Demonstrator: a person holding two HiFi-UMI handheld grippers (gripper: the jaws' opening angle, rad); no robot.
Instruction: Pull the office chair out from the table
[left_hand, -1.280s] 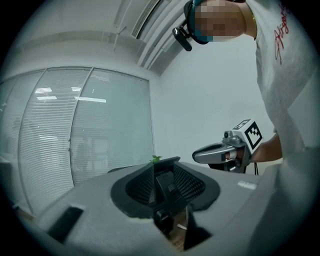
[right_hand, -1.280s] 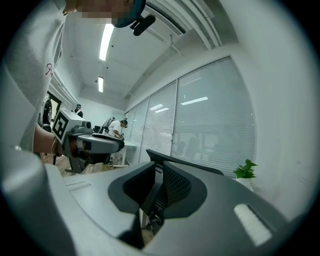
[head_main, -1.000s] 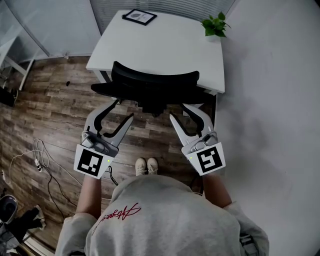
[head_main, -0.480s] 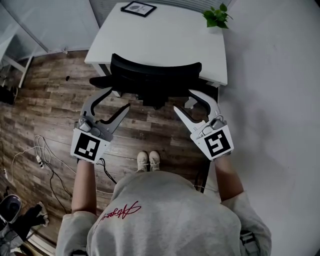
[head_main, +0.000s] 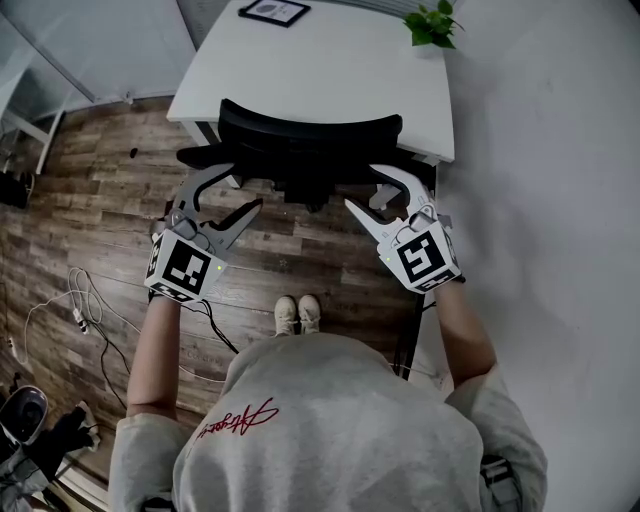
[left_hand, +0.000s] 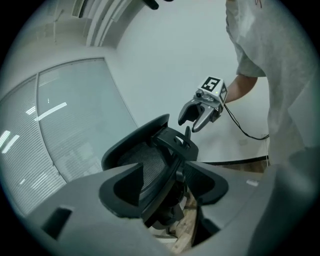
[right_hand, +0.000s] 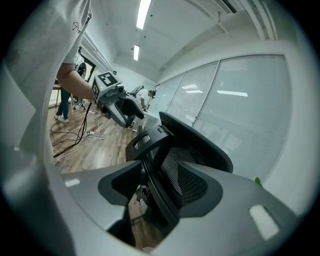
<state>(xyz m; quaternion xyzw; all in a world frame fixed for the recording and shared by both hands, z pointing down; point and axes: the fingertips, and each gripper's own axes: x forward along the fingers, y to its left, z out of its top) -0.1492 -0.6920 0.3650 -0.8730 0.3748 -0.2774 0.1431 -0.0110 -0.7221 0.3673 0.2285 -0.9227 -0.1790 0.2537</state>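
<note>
Black office chair (head_main: 310, 140) pushed in at the near edge of the white counter (head_main: 330, 70), curved backrest turned toward the person. At the backrest's left end the left gripper (head_main: 243, 189), at its right end the right gripper (head_main: 361, 188), both pointing toward the chair from the near side. Jaws of each spread well apart, only just opened wider, pads pressing on nothing. From the head view, far jaw tip of each gripper up against the chair's dark outline, near jaw tip over bare wooden floor (head_main: 100, 200); touching or just short of the chair, impossible to tell from above. Through each gripper view's own gap, the mesh backrest and its black spine straight ahead, filling the space between the two grey jaws yet beyond their tips, not gripped. Only in the head view: the counter top with a picture frame (head_main: 273, 10) at its far edge and a potted plant (head_main: 432, 25) at the far right corner, a pair of light shoes (head_main: 297, 314) on the floor just near of the chair, loose cables (head_main: 70, 300) at the left. Only in the gripper views: the backrest seen edge-on, the opposite gripper hanging at the chair's other side, a glass partition (right_hand: 235, 100) with blinds behind the chair. Only in the right gripper view: ceiling lights (right_hand: 143, 12).
</note>
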